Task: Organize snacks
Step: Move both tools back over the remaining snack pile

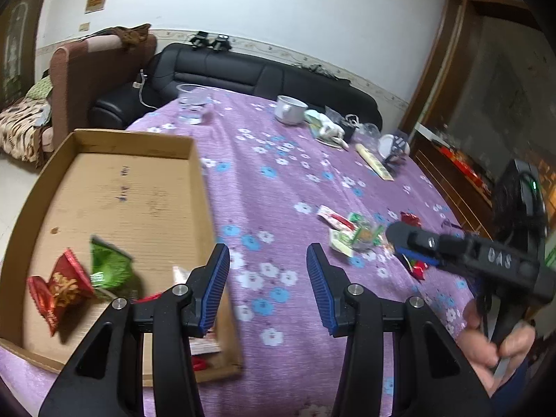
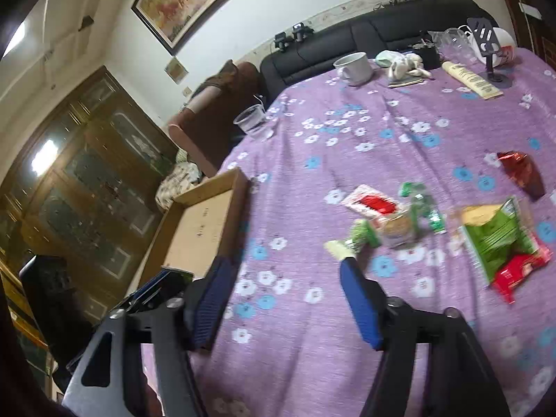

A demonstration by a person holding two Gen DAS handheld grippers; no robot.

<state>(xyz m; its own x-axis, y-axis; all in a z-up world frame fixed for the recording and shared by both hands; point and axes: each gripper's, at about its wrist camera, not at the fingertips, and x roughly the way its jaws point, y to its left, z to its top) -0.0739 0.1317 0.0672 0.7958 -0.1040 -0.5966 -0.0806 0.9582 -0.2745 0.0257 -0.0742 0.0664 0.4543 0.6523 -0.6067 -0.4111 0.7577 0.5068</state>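
Note:
A shallow cardboard tray (image 1: 139, 187) lies at the left on the purple floral tablecloth (image 1: 278, 180). It holds a red snack packet (image 1: 59, 288) and a green packet (image 1: 109, 267). My left gripper (image 1: 267, 260) hangs open over the tray's right wall, with nothing between its pads. Loose snacks lie to the right: a red-and-white packet (image 2: 370, 205), green-wrapped sweets (image 2: 422, 208), a clear-wrapped pastry (image 2: 396, 231), a large green packet (image 2: 497, 239), a red packet (image 2: 517, 271) and a dark red one (image 2: 521, 170). My right gripper (image 2: 285, 271) is open, just short of them, holding nothing.
Along the table's far edge stand a white mug (image 1: 290, 107), a clear plastic cup (image 1: 193, 102), a soft toy (image 2: 406, 64), a long yellow tube (image 2: 471, 80) and a phone stand (image 2: 486, 48). A black sofa (image 1: 264, 73) stands behind. A hand (image 1: 493, 340) grips the right tool.

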